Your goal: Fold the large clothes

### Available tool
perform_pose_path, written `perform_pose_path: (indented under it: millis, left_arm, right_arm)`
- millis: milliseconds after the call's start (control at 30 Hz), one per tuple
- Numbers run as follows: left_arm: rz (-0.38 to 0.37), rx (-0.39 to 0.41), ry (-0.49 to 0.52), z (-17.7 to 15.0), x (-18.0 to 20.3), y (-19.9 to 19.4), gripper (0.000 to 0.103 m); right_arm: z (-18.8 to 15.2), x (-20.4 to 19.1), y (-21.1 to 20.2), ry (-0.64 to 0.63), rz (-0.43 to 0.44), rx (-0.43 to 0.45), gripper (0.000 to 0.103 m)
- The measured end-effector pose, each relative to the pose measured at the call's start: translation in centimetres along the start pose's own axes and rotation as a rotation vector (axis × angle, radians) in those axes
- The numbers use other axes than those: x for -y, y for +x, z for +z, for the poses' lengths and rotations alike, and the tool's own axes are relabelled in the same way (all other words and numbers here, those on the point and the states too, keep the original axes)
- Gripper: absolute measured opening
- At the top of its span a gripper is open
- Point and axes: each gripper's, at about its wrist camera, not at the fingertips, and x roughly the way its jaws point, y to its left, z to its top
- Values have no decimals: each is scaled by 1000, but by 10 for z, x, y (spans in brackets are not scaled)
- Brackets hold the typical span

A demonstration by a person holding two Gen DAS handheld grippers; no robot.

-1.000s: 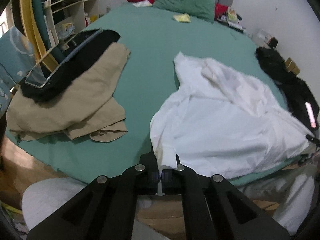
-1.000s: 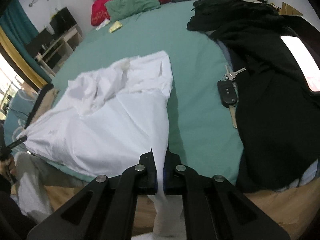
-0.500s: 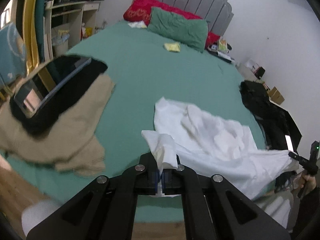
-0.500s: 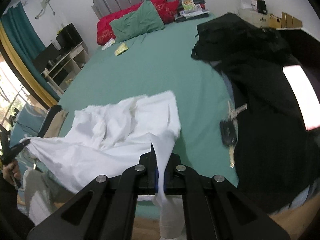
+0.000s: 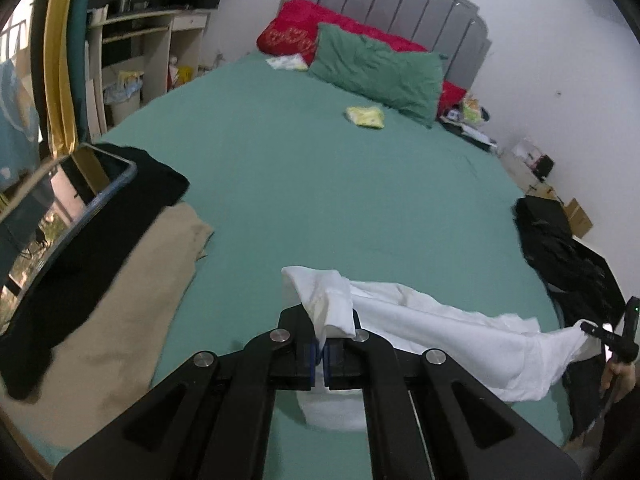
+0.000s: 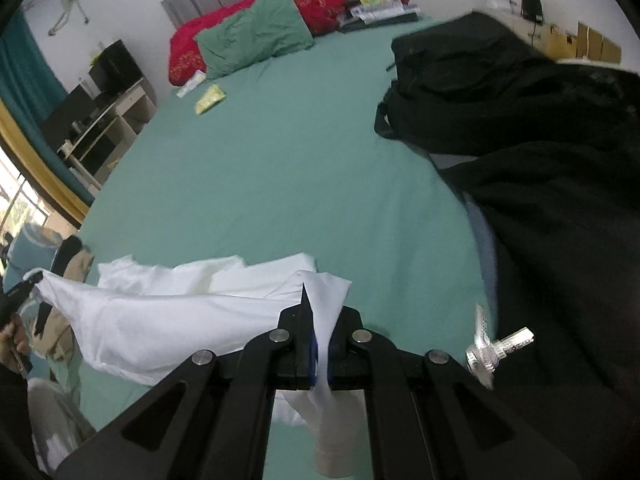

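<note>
A white garment hangs stretched between my two grippers above the near edge of the green bed. My left gripper is shut on one corner of it. My right gripper is shut on the other corner, and cloth hangs down below its jaws. In the right wrist view the white garment sags toward the left gripper at the far left. In the left wrist view the right gripper shows at the far right.
A tan garment with a black cloth and a tablet on it lies at the bed's left. Black clothes cover the bed's right side, with keys beside them. Pillows and a yellow packet lie at the head.
Both grippers have lifted and pulled the white garment back toward the bed's near edge. It has gone from spread on the bed to hanging stretched between them.
</note>
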Motion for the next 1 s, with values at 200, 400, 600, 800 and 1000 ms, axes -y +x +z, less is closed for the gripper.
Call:
perform_pose_path:
  millis: [200,400,600,800,1000]
  left_arm:
    - [41,-57,-8,12,-4,75,2]
    - [78,-159,20,9,-7,130,20]
    - [62,24,-3,8,3,70,60]
    - [-89,-24,187,-30,64,25,61]
    - [-164,-192,467,-94,135,39,61]
  right_arm:
    - [20,19,59,35,-2,-42,3]
    - [24,14,90,-31,-133,-44,19]
    - [15,-15,26,-132,-275,170,58]
    - [-44,-103,-9,-432,90,136,66]
    - [-100,-171,28,-648,79,-9,66]
